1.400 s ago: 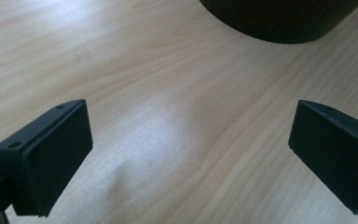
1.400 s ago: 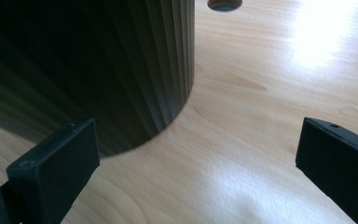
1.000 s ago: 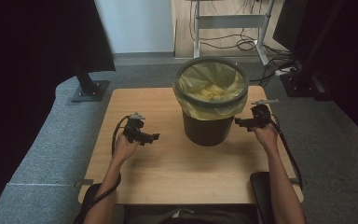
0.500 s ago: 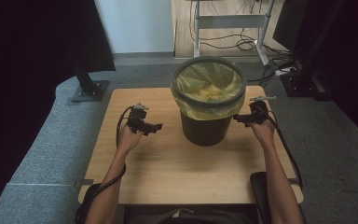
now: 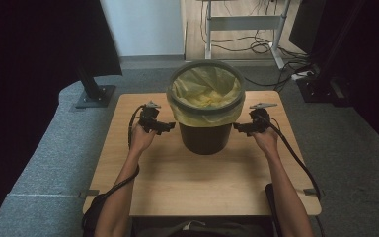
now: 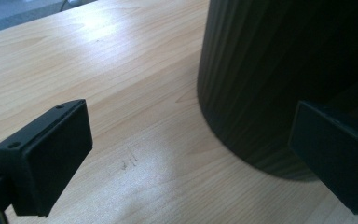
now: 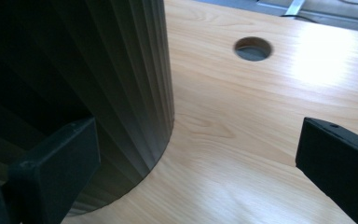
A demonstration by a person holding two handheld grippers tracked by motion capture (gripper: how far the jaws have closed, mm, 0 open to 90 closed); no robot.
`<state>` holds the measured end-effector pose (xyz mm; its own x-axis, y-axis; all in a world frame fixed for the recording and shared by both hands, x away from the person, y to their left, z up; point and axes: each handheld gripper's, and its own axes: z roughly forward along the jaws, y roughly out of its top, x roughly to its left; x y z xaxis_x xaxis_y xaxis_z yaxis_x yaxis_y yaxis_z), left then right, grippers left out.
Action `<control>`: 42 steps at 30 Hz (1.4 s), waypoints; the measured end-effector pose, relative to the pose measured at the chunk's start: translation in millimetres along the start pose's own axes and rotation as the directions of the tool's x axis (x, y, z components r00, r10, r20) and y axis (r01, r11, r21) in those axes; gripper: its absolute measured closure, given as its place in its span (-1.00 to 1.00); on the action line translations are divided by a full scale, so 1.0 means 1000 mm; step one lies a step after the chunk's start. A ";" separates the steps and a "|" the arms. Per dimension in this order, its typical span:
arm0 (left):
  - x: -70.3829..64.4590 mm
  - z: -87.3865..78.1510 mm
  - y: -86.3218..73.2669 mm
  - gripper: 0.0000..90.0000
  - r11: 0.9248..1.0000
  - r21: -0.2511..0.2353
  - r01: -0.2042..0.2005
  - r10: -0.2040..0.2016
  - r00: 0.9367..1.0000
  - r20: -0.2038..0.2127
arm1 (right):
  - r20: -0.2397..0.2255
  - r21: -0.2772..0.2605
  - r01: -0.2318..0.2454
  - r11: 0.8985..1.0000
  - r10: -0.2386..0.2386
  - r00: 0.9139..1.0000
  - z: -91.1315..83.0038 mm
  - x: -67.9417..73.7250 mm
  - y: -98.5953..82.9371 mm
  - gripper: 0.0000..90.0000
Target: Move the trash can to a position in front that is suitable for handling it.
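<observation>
High view: a ribbed black bin point(image 5: 205, 138) with a yellow liner point(image 5: 206, 89) stands on the wooden table point(image 5: 177, 182); left gripper point(image 5: 167, 127) and right gripper point(image 5: 239, 127) flank it, jaws wide apart, empty.

place: office/lab, we think | cues: wooden desk point(image 5: 202, 187) with cable hole point(image 7: 252, 48) | grey carpet point(image 5: 44, 158) | loose cables point(image 5: 256, 47) by metal frame point(image 5: 242, 22) | monitor stand point(image 5: 93, 94)

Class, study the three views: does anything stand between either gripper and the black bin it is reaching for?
Nothing visible does. The left gripper and right gripper flank the bin, jaws open, with bare table between each and the bin's ribbed wall.
</observation>
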<state>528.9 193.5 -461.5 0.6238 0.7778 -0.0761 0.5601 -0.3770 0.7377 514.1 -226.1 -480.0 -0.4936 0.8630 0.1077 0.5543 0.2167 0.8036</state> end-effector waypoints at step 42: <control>0.015 -0.020 0.009 -0.99 0.997 -0.074 0.006 -0.006 1.000 -0.005 | 0.007 -0.032 0.020 0.999 -0.020 1.000 0.008 0.008 0.024 -1.00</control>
<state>532.8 211.7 -442.7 0.6174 0.7828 -0.0772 0.5218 -0.3341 0.7849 528.7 -210.3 -464.1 -0.4999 0.8616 0.0879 0.5226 0.2191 0.8240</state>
